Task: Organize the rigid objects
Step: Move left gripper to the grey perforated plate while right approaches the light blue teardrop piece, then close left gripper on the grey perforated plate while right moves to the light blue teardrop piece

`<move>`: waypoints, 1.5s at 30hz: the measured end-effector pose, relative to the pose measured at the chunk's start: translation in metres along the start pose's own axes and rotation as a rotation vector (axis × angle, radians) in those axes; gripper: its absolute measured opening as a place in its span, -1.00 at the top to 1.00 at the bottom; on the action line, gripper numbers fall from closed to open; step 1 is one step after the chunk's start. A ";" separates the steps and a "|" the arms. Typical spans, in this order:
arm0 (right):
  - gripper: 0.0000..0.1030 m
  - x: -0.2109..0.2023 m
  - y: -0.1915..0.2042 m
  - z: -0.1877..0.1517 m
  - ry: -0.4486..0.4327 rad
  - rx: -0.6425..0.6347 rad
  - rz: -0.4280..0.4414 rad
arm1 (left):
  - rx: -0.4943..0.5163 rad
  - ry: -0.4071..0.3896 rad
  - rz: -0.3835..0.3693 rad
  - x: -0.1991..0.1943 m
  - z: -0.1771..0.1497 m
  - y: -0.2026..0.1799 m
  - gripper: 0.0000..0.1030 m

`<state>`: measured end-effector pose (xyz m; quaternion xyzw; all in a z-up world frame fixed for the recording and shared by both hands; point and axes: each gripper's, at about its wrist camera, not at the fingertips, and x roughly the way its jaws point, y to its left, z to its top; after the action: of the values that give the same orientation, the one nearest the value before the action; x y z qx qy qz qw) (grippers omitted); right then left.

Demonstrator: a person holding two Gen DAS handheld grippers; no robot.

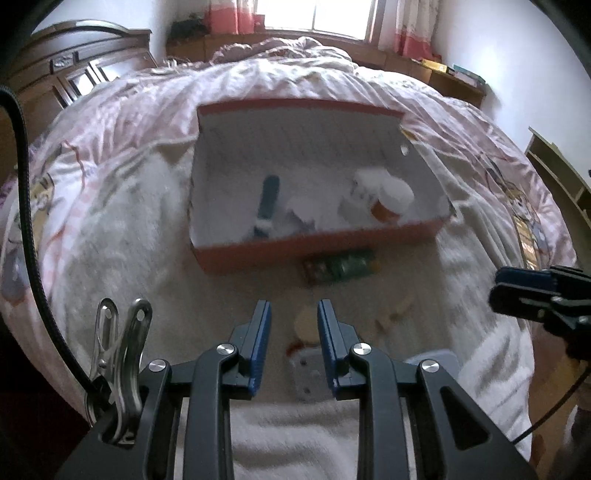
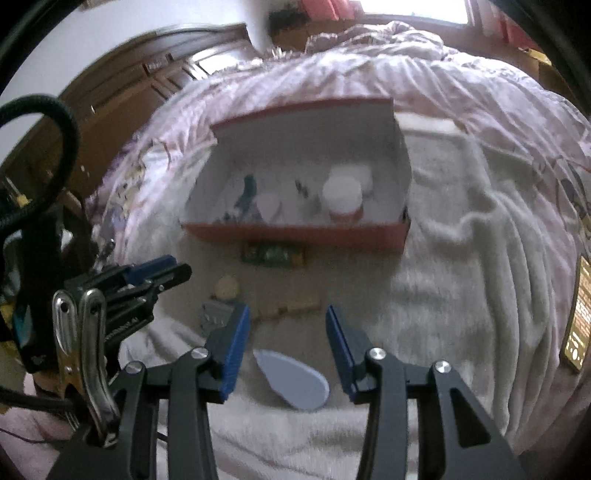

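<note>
A shallow cardboard box with red-orange outer walls and a white inside (image 1: 310,247) sat open on a white fluffy blanket (image 1: 122,236) spread over a bed with a pink striped quilt (image 1: 147,96). Inside the box lay a teal-handled brush (image 1: 266,205) near the left side, a white cap-like piece (image 1: 301,212) in the middle and an orange bottle with a white lid (image 1: 388,206) toward the right, with another white item just behind it.

Just outside the box's near wall lay a flat green printed packet (image 1: 338,266). Nearer the cameras were a pale yellow round piece (image 2: 227,287), a light wooden block (image 2: 290,308) and a grey flat plastic part (image 2: 212,317), all blurred.

The left claw (image 1: 294,341) hovered above the blanket with its blue-padded fingers apart and nothing between them; the grey part and the yellow piece showed below its gap. The right claw (image 2: 288,350) was likewise spread and empty, a pale blue teardrop-shaped flat piece (image 2: 295,384) lying on the blanket beneath and between its fingers. Whether either claw touched the items below could not be told.

A dark wooden headboard (image 1: 74,62) stood at left, a bright window (image 1: 314,14) with pink curtains beyond the bed.
</note>
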<state>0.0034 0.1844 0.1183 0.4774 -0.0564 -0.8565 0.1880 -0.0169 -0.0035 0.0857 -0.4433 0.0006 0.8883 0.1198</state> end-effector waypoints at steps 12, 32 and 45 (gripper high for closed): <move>0.04 0.032 -0.001 -0.046 0.154 -0.015 -0.030 | -0.018 0.118 -0.071 0.024 -0.032 -0.012 0.48; -0.09 0.047 -0.006 -0.061 0.192 0.013 0.006 | 0.072 0.115 0.034 0.043 -0.039 -0.043 -0.26; -0.11 0.052 -0.004 -0.061 0.202 0.007 0.008 | 0.034 0.126 0.103 0.055 -0.036 -0.035 -0.26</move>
<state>0.0291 0.1735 0.0435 0.5619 -0.0418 -0.8029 0.1943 -0.0133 0.0379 0.0244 -0.4955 0.0459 0.8636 0.0813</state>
